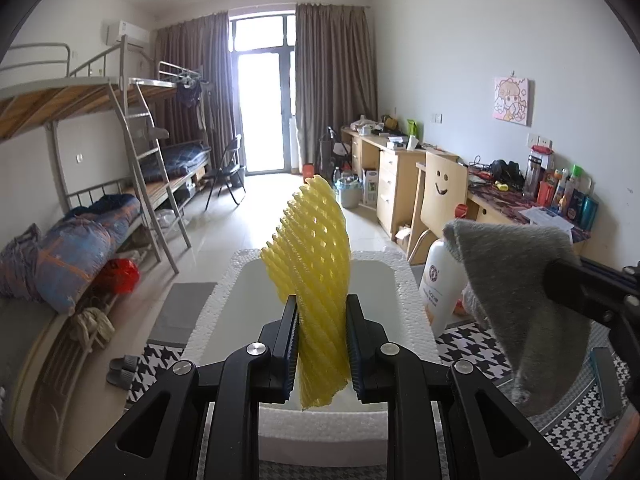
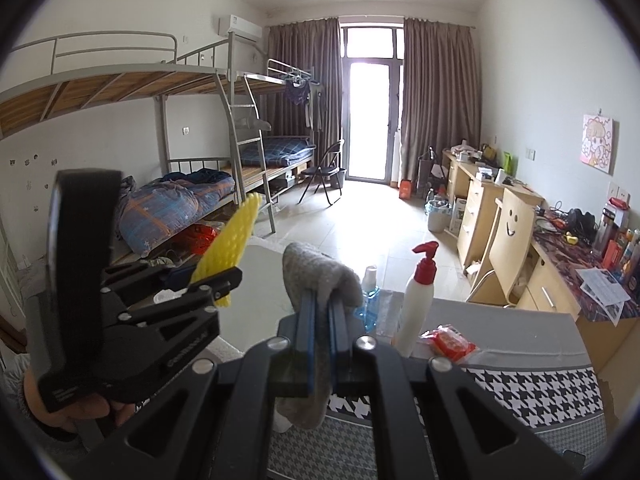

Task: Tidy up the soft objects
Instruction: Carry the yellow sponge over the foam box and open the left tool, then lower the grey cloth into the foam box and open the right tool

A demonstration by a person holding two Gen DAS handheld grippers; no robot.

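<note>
A yellow foam net sleeve [image 1: 310,240] stands upright between the pads of my left gripper [image 1: 322,300], which is shut on its lower part. Beneath it is an open white foam box [image 1: 404,280]. My right gripper [image 2: 320,300] is shut on a grey fuzzy cloth [image 2: 316,268] that drapes over its fingertips and hangs below them. In the left wrist view that grey cloth [image 1: 520,280] hangs at the right, beside the box. The right wrist view shows the left gripper [image 2: 228,280] with the net [image 2: 236,240] to the left of the cloth, held by a hand.
A houndstooth-patterned table cover [image 2: 540,392] carries a white pump bottle with a red top [image 2: 416,304], a small blue bottle [image 2: 370,300] and a red packet [image 2: 450,340]. A white lotion bottle [image 1: 440,280] stands right of the box. Bunk beds line the left, desks and a wooden chair [image 1: 440,200] the right.
</note>
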